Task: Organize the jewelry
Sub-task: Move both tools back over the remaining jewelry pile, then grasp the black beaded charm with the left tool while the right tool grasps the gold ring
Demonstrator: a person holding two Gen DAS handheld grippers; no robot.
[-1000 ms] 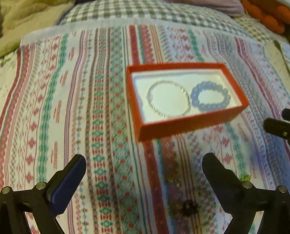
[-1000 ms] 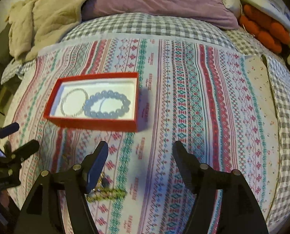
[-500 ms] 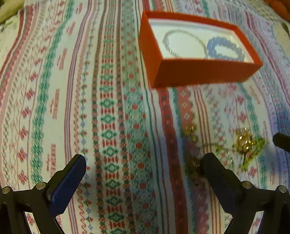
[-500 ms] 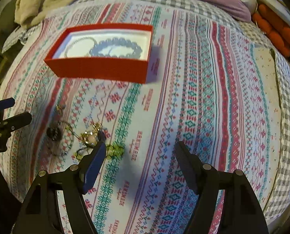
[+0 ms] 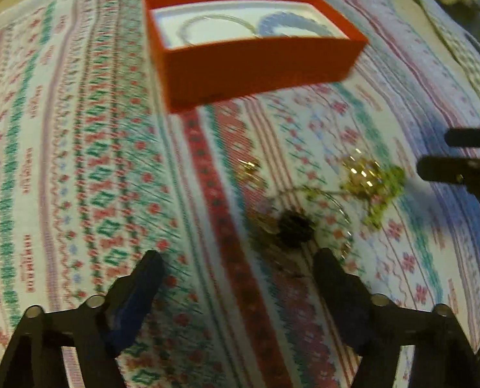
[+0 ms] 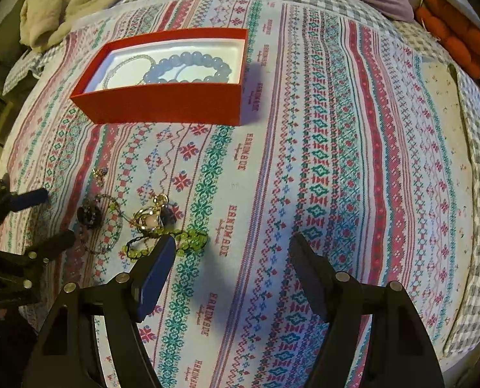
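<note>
A: Both tools are apart and empty; the left tool (image 5: 236, 268) has just been narrowing above the tangled jewelry (image 6: 149, 226) on the bedspread (image 6: 336, 161), short of the red box (image 6: 162, 103).

B: Risk: snagged chains drag the whole clump. The right tool (image 6: 231, 245) hovers just beside it.

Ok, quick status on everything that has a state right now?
Red box: open, no lid on.
Blue bead bracelet: inside the box.
Thin silver bracelet: inside the box.
Loose jewelry pile: on the blanket, tangled.
Left gripper: open, just been closing, empty.
Right gripper: open, empty.
</note>
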